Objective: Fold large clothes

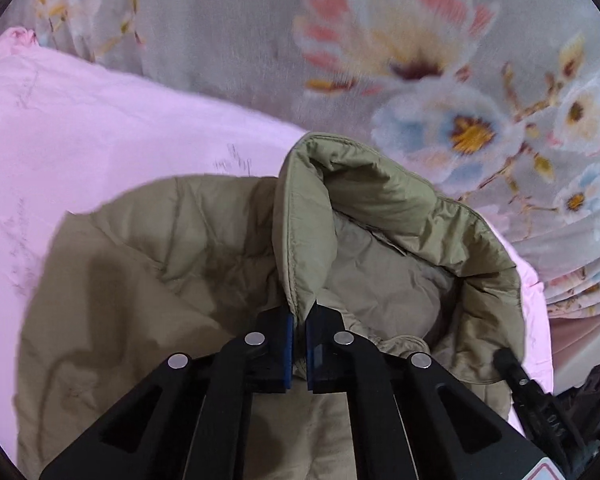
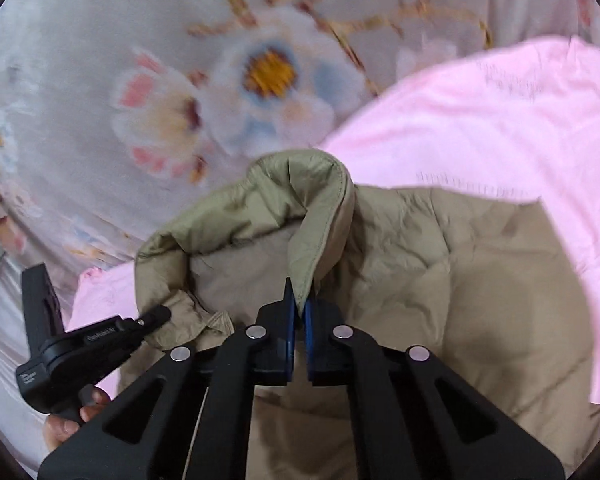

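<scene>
Where pinched, jacket [image 1: 172, 264] collar edges

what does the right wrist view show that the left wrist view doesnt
Only the right wrist view shows the person's fingers under the left gripper at the jacket's edge. Only the left wrist view shows a folded stack of floral fabric at its right edge. Both show a gripper shut on the khaki jacket collar, right gripper included, over the pink sheet and floral bedding.

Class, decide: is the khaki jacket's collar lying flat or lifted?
Lifted. Both the left gripper and right gripper pinch the collar, which stands curved above the jacket.
</scene>
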`<state>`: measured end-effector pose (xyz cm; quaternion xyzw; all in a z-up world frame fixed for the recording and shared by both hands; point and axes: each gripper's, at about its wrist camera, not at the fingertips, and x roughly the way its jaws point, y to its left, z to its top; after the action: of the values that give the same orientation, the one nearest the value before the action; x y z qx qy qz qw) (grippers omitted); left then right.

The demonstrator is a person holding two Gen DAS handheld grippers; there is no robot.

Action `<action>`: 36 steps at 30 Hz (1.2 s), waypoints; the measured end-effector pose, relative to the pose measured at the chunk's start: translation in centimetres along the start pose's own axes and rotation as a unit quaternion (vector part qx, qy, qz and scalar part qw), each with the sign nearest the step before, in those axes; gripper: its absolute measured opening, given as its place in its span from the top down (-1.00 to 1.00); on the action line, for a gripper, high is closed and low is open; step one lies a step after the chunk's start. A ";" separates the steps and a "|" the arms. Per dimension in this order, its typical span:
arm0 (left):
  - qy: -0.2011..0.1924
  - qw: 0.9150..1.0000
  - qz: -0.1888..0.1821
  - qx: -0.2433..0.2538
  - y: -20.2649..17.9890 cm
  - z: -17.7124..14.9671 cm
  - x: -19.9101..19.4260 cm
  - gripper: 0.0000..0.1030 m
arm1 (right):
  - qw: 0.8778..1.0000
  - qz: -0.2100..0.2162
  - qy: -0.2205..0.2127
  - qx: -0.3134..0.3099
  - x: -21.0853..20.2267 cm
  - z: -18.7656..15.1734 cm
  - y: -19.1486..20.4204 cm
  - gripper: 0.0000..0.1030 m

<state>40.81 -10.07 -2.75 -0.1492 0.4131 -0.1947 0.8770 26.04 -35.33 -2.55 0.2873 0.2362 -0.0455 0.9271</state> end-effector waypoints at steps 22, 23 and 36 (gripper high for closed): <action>-0.022 0.998 0.061 0.012 3.3 -1.9 0.2 0.76 | 0.997 -0.075 -0.001 0.018 -0.2 -0.9 -2.9 0.77; -0.036 0.998 0.053 0.009 3.3 -1.2 -0.9 0.76 | 0.997 -0.070 -0.018 0.031 -0.8 0.0 -3.0 0.77; -0.071 0.993 0.078 0.054 -2.3 1.9 -3.9 0.75 | 0.997 -0.065 -0.002 0.038 5.2 4.4 -2.4 0.77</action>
<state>39.58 -10.10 1.99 -0.0825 0.3495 -0.1370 0.9232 31.92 -39.53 -3.00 0.3059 0.2508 -0.1153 0.9112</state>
